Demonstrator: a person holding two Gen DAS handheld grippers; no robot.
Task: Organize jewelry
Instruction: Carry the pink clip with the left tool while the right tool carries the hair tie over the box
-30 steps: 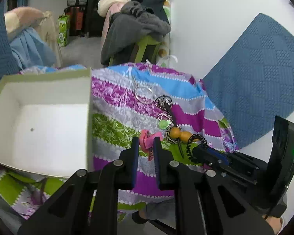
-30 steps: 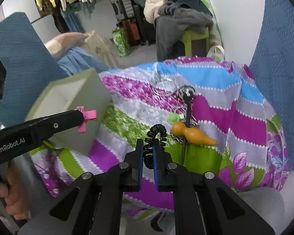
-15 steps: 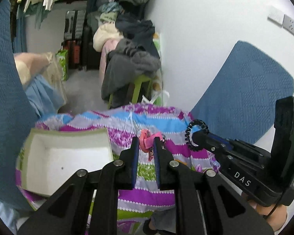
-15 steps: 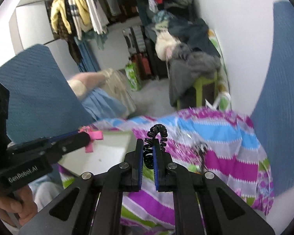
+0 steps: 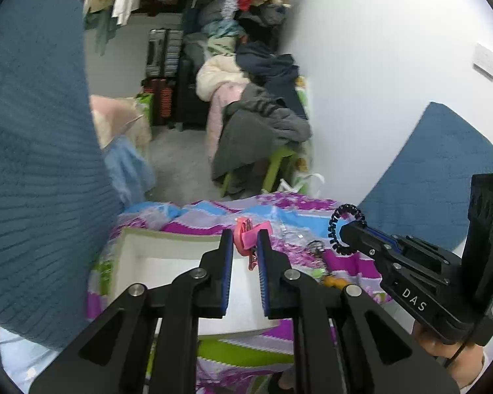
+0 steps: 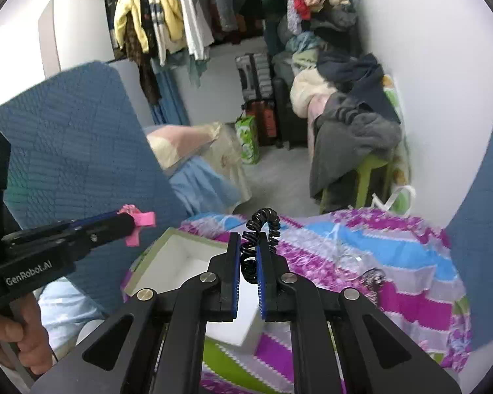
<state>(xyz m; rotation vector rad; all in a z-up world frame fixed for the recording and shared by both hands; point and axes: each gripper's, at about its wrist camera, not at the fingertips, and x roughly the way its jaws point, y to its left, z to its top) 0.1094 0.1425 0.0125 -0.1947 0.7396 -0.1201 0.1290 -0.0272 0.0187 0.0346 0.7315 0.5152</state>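
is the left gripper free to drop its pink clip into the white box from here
Probably yes: the left gripper holds the pink hair clip just above the open white box, with nothing between them.

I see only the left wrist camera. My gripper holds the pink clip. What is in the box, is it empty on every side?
Observer: In the right wrist view the white box shows its far inner corner, and nothing lies there.
Operator: And the right gripper, how does it hold the black coil?
Observer: The right gripper is shut on the black spiral hair tie; the lower coils sit between the pads and the loop arches above them.
Operator: Is my hand visible there?
Observer: Yes, the hand on the left gripper's handle shows at the lower left edge.
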